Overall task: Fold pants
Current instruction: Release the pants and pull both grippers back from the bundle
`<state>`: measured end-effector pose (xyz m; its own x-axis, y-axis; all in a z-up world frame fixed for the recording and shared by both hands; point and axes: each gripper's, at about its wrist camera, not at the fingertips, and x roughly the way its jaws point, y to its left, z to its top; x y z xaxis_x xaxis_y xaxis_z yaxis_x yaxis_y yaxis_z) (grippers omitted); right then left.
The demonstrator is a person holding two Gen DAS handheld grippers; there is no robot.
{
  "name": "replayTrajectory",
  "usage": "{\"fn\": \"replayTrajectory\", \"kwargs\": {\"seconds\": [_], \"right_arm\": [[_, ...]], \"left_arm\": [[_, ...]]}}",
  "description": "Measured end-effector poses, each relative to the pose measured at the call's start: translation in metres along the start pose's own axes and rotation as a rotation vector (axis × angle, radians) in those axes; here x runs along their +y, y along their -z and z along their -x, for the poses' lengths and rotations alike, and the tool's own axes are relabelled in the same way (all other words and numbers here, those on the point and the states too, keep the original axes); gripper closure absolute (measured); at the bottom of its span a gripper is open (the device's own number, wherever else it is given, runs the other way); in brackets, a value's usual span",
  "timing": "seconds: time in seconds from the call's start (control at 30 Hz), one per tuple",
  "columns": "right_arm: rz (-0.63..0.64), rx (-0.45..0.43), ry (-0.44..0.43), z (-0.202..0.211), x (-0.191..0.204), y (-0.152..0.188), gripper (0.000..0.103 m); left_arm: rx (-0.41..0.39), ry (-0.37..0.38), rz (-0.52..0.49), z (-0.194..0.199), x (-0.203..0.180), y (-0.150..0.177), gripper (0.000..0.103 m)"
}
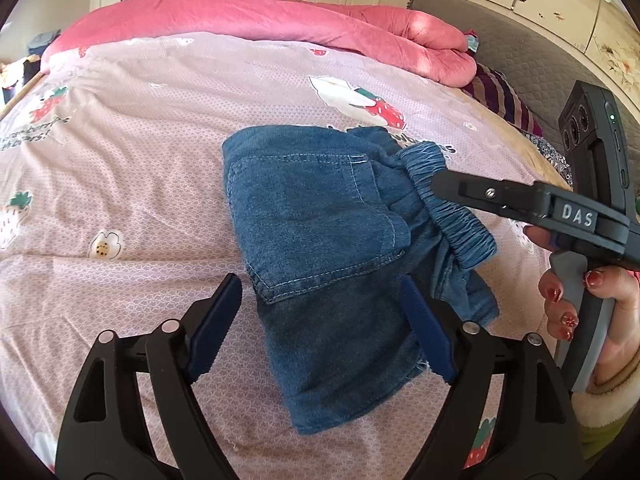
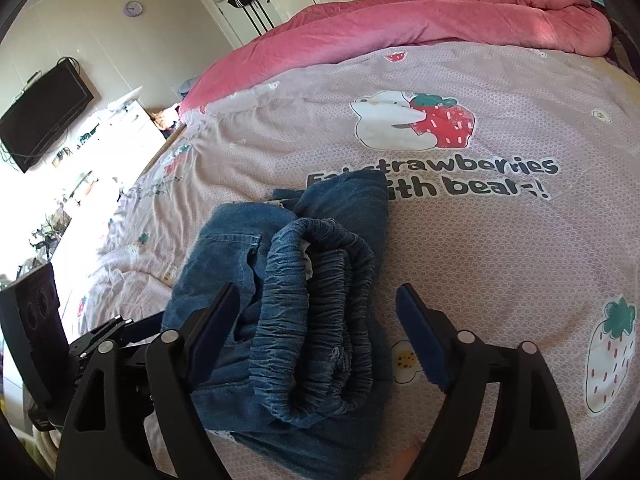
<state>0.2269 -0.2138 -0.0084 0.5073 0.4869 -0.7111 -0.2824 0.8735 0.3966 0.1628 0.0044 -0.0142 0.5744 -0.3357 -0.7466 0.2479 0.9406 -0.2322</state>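
The blue denim pants [image 1: 320, 240] lie folded into a small bundle on the pink strawberry-print bedsheet [image 1: 140, 160]. A back pocket faces up and the gathered elastic waistband [image 1: 448, 204] is at the right. My left gripper [image 1: 320, 320] is open above the bundle's near edge, holding nothing. The right gripper shows in the left wrist view [image 1: 444, 188] reaching over the waistband. In the right wrist view the pants [image 2: 288, 292] lie between the open fingers of my right gripper [image 2: 316, 316], with the waistband [image 2: 316, 312] nearest. The right gripper holds nothing.
A pink quilt [image 1: 260, 20] is bunched along the far side of the bed. A striped pillow [image 1: 500, 96] and grey headboard [image 1: 520, 40] are at the right. A wall TV [image 2: 44, 112] and cluttered white dresser [image 2: 120, 128] stand beyond the bed's left edge.
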Motion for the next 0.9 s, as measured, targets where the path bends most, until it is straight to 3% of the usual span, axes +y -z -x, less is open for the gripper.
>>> {"fn": "replayTrajectory", "kwargs": {"seconds": [0.2,0.37,0.9], "right_arm": [[0.005,-0.032,-0.013,0.013,0.003,-0.001,0.013],[0.024,-0.05,-0.019,0.025,0.008,-0.002,0.01],[0.076,-0.117,-0.035,0.076,0.029,0.01,0.005]], "left_arm": [[-0.02,-0.016,0.016,0.012,-0.003,0.003,0.014],[-0.028,-0.022,0.023,0.02,-0.008,0.004,0.01],[-0.083,-0.08,0.012,0.057,-0.029,0.004,0.01]]}}
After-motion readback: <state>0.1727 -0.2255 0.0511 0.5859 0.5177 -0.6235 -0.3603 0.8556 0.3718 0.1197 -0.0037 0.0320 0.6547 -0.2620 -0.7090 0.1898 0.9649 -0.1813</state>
